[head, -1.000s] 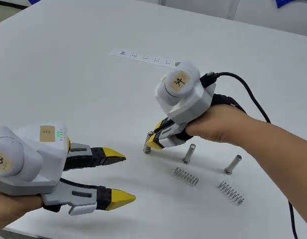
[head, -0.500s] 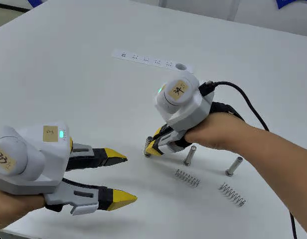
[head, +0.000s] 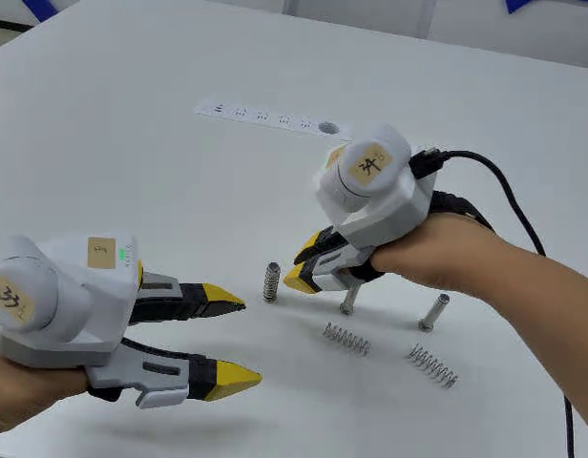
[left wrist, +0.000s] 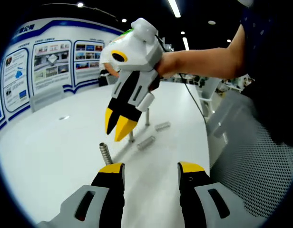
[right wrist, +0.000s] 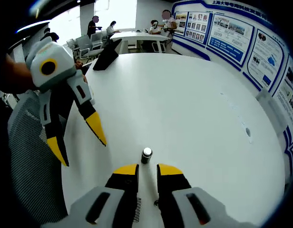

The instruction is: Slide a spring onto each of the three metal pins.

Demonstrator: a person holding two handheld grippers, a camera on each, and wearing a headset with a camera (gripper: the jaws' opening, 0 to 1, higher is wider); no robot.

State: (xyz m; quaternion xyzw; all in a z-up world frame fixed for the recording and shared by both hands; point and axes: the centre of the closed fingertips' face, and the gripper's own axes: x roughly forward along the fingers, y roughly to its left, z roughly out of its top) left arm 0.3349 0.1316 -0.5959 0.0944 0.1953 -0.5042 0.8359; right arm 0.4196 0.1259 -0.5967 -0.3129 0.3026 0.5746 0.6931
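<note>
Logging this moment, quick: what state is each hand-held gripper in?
Left hand-held gripper: open wide, holding nothing.
Right hand-held gripper: slightly open, holding nothing, just clear of the upright spring.

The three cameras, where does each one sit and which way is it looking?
Head view: on the person's head, looking forward and down at the table; the left hand holds the left gripper, the right hand the right gripper.
Left gripper view: on the left gripper, looking along its jaws toward the right gripper; a forearm shows.
Right gripper view: on the right gripper, looking along its jaws; the left gripper shows too.
Shared: both gripper views see the spring-covered pin.
</note>
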